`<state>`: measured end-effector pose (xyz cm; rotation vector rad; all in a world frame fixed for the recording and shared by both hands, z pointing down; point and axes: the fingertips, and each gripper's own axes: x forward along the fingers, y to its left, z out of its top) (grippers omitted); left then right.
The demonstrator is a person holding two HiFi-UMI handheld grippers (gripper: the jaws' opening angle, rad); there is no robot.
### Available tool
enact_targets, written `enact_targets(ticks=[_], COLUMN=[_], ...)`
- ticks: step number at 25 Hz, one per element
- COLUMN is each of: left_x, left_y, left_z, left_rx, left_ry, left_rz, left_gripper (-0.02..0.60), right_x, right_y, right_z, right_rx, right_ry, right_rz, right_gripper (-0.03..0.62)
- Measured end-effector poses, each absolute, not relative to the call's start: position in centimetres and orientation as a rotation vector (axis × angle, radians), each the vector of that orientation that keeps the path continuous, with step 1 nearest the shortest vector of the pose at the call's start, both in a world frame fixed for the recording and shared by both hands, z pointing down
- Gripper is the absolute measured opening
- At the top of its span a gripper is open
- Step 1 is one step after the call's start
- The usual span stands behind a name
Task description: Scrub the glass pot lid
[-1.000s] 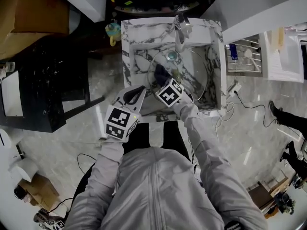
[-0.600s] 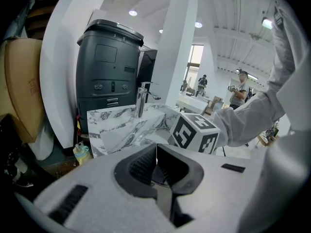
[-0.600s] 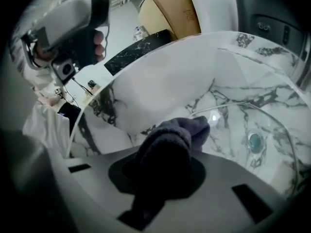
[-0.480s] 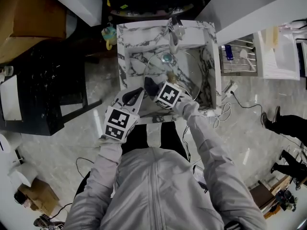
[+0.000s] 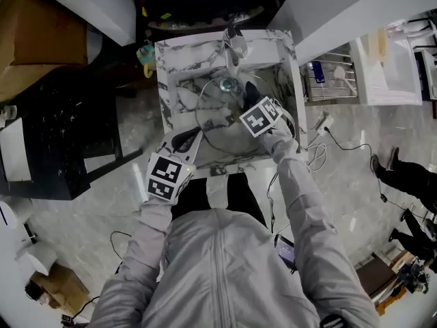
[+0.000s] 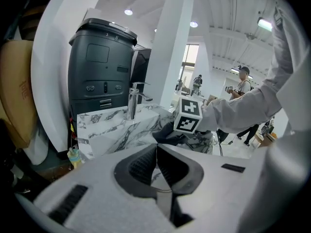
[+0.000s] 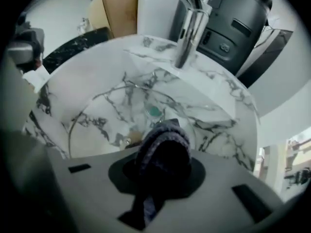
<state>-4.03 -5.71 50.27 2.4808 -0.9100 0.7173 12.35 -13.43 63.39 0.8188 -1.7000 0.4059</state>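
Note:
A round glass pot lid (image 5: 217, 125) stands tilted in the marble sink (image 5: 167, 67). My left gripper (image 5: 193, 137) is at the lid's near left edge, shut on its rim; in the left gripper view its jaws (image 6: 156, 147) meet around a thin glass edge. My right gripper (image 5: 251, 93) is over the lid's far right part, shut on a dark scrubbing cloth (image 5: 249, 87). In the right gripper view the cloth (image 7: 163, 147) bulges from the gripper (image 7: 163, 132) just above the lid (image 7: 99, 123); whether it touches the glass is unclear. The right gripper's marker cube (image 6: 188, 115) shows in the left gripper view.
A chrome faucet (image 5: 232, 43) stands at the sink's far rim, with a teal drain (image 5: 227, 84) below it. A wire rack (image 5: 334, 80) lies right of the sink and a yellow bottle (image 5: 145, 52) left of it. A person (image 5: 410, 176) stands at the far right.
The right gripper has carried the cloth from the lid's near left area to its far right side. The left gripper has kept its hold at the lid's edge.

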Motion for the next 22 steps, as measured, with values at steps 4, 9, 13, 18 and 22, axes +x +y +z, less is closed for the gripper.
enact_targets(ticks=[4, 9, 13, 18, 22], left_x=[-4.0, -4.0, -4.2, -4.3, -4.3], left_y=[-5.6, -5.8, -6.0, -5.9, -5.6], left_z=[50.3, 50.3, 50.2, 50.2, 50.3], left_rx=[2.484, 2.486, 2.491, 2.489, 2.486], left_ry=[-0.898, -0.892, -0.892, -0.888, -0.883], left_rz=[0.733, 0.744, 0.749, 0.748, 0.745], left_gripper=[0.027, 0.027, 0.027, 0.026, 0.027], right_x=[15.4, 15.5, 15.5, 15.0, 13.3], right_y=[-12.0, -10.4, -9.1, -6.8, -4.7], right_z=[66.1, 67.9, 68.5, 68.5, 68.8], right_rx=[0.717, 0.619, 0.514, 0.373, 0.309], right_ry=[-1.530, -1.460, -1.420, -1.399, -1.435], right_rz=[0.371, 0.352, 0.319, 0.355, 0.431], right_gripper=[0.066, 0.066, 0.067, 0.067, 0.067])
